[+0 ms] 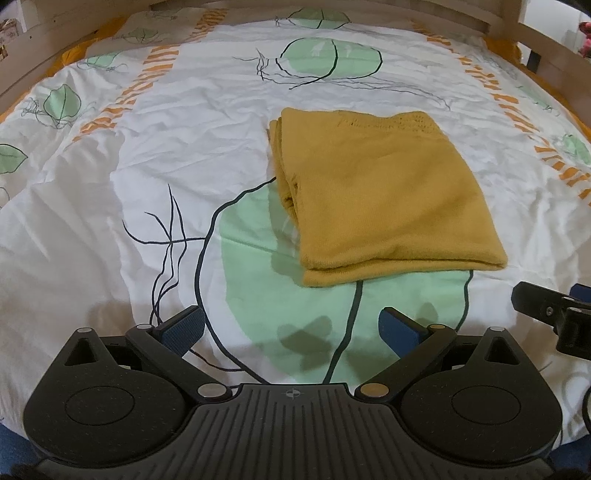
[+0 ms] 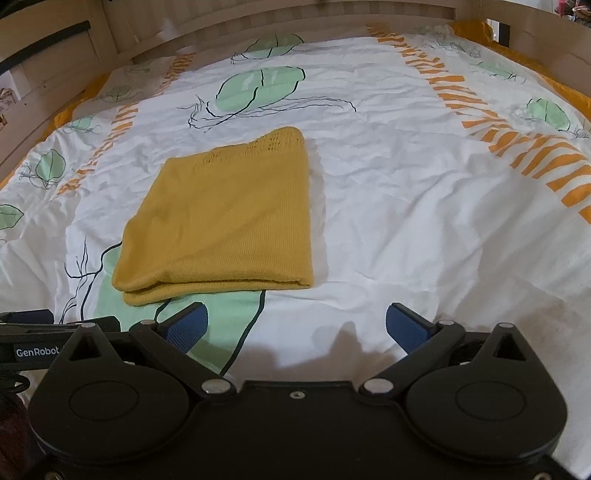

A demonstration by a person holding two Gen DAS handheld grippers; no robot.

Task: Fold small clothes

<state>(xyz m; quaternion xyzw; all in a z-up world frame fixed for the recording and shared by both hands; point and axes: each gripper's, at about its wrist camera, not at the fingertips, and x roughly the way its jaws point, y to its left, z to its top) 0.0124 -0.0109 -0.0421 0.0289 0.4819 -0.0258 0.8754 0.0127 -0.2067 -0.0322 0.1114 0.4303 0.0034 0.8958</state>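
- Nearest to us in the left wrist view sits our left gripper [image 1: 291,326], its jaws spread wide with nothing between them; the blue fingertips [image 1: 183,328] hover over a big green leaf print [image 1: 258,273] on the bed cover.
- We see the same on our right gripper [image 2: 297,326]: jaws wide open and empty, blue pads [image 2: 406,326] over white, wrinkled cover.
- Our right gripper also shows at the right edge of the left wrist view [image 1: 554,314] as a black part, and our left gripper shows at the left edge of the right wrist view [image 2: 37,343], where we read "GenRobot" on it. The two grippers sit side by side, near each other.
- We find the mustard-yellow knit garment [image 1: 380,195] folded into a roughly square stack, lying flat on the bed cover [image 1: 184,122] ahead of both grippers and apart from them.
- From the left gripper it lies ahead and to the right; from the right gripper [image 2: 221,218] it lies ahead and to the left.
- Its near edge shows stacked layers, and its near left corner overlaps the green leaf print. A band of openwork stitching runs along its far edge.
- The bed cover is white with green leaves, thin dark line drawings and orange striped bands [image 2: 517,147].
- A pale wooden bed frame [image 2: 258,22] curves around the far side and both flanks.
- An orange-yellow sheet [image 1: 70,55] peeks out between cover and frame.
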